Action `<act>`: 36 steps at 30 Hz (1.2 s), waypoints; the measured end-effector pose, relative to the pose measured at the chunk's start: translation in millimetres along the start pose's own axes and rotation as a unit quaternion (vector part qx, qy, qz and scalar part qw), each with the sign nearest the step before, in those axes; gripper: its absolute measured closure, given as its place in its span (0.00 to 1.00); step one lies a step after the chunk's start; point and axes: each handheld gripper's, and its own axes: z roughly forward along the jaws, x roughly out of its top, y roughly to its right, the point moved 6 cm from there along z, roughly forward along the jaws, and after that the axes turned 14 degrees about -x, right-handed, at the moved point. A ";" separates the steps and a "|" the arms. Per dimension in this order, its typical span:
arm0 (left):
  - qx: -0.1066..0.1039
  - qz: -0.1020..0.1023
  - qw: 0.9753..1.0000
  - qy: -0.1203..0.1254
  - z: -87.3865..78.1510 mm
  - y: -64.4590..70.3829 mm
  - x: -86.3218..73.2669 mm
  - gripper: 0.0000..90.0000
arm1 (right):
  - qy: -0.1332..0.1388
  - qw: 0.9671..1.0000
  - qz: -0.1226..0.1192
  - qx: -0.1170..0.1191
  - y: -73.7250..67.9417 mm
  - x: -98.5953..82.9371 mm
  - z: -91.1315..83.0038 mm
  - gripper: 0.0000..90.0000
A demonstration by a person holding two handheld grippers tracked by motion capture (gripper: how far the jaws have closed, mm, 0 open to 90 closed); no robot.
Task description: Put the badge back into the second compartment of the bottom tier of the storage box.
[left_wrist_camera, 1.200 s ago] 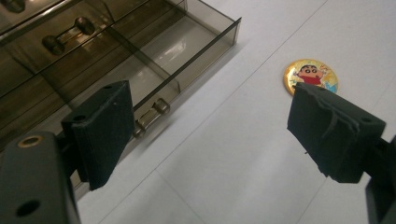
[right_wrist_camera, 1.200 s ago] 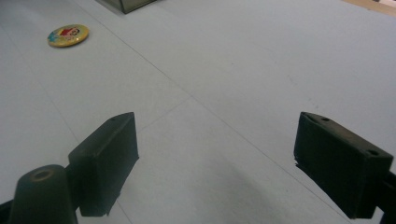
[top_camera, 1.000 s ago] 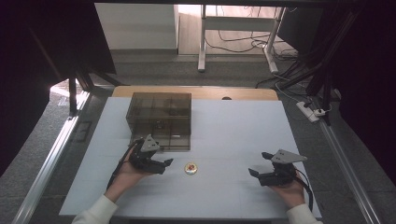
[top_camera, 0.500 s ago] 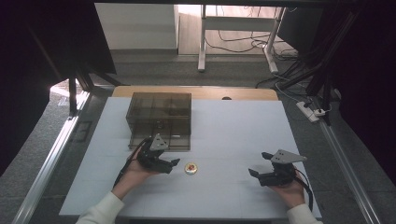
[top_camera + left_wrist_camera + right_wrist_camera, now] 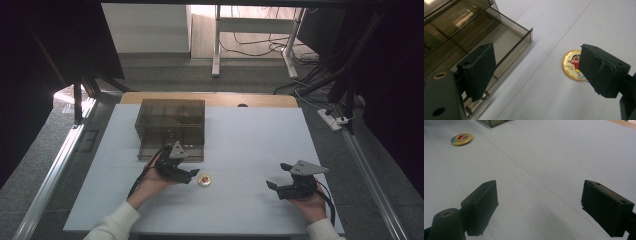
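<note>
Lying flat: the round badge [image 5: 204, 180] rests on the white table [image 5: 250, 145], picture side up, showing a cartoon figure on a yellow ground.
Badge position: near the person's edge, left of the table's middle, just in front of the smoked drawer box [image 5: 171, 128] but apart from it.
Badge in the left gripper view: the badge [image 5: 571, 65] lies on the table beyond the jaw at the right of that view, which covers part of its rim; whether the jaw touches it cannot be told.
Left gripper: the left gripper [image 5: 192, 175] is held low just beside the badge, jaws spread wide and grasping nothing, tips pointing toward it.
Drawer box: a drawer [image 5: 496, 47] stands pulled out at the bottom of the box, its front edge close behind the jaw at the left of the left gripper view.
Right gripper: the right gripper [image 5: 274, 187] sits well apart at the person's right, jaws released wide with bare table between them.
Badge in the right gripper view: the badge [image 5: 461, 139] lies far off at the upper left.
Hands: each gripper is held from below by a hand in a light sleeve.
</note>
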 end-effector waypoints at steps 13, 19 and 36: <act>-0.021 0.007 0.999 -0.025 20.2 4.6 2.2 0.17 | -0.001 1.000 0.001 0.004 0.0 -0.3 -0.3 0.15; -0.031 0.013 0.999 -0.034 30.8 10.6 6.9 0.17 | -0.002 1.000 0.004 0.004 -0.6 -0.6 0.7 0.15; -0.072 0.037 0.994 -0.072 41.4 26.4 8.0 0.20 | -0.002 1.000 0.000 0.003 0.3 -0.4 -0.4 0.15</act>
